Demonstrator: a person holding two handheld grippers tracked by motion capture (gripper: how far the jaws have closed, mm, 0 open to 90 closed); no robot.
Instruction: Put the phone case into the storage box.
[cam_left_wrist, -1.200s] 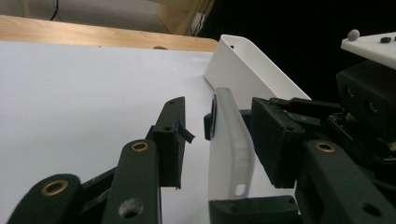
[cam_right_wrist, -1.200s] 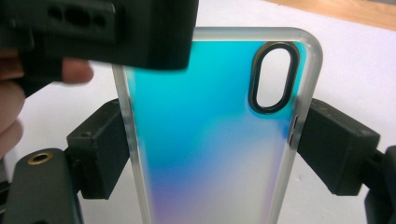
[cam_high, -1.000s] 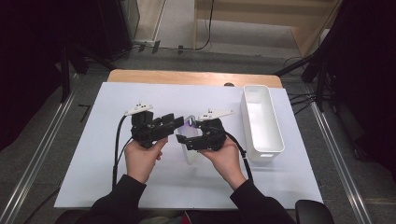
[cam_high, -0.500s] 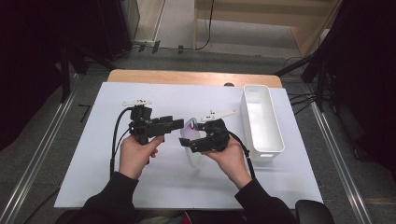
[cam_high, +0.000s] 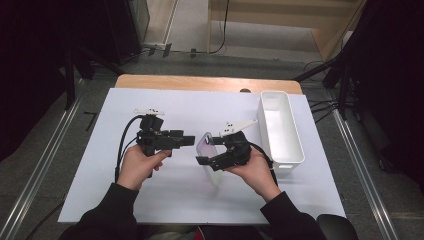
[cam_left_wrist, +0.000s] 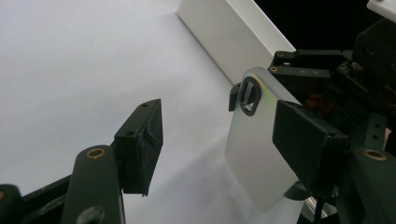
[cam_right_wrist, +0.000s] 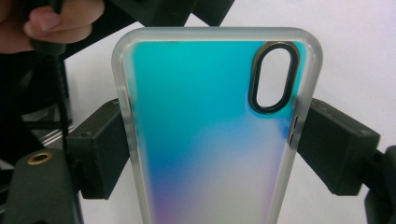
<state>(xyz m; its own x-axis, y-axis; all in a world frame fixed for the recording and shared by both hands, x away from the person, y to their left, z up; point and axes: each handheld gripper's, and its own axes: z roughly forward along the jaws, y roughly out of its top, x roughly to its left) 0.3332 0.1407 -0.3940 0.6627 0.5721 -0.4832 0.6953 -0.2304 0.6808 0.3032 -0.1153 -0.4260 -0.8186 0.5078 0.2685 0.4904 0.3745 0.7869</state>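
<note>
Fingers of the right gripper are pinched on a phone case, one black pad pressed against each long edge, about halfway down from the end with the oval camera cutout. In the right gripper view the case stands up between the two pads with its frosted rim and teal-to-violet back facing the camera, the cutout near its upper right corner. In the high view the right gripper holds the case above the white desk, just beside the near end of the long white bin and on the side of it toward the other hand. The left gripper sits farther from the bin than the case, pointing toward it, close to the case's upper end but apart from it. Its fingers are spread wide with nothing between them; in the left gripper view the case appears beyond them, tilted, with the bin lying behind it. Whether the case's lower end rests on the desk or hangs just above it is hard to tell.
</note>
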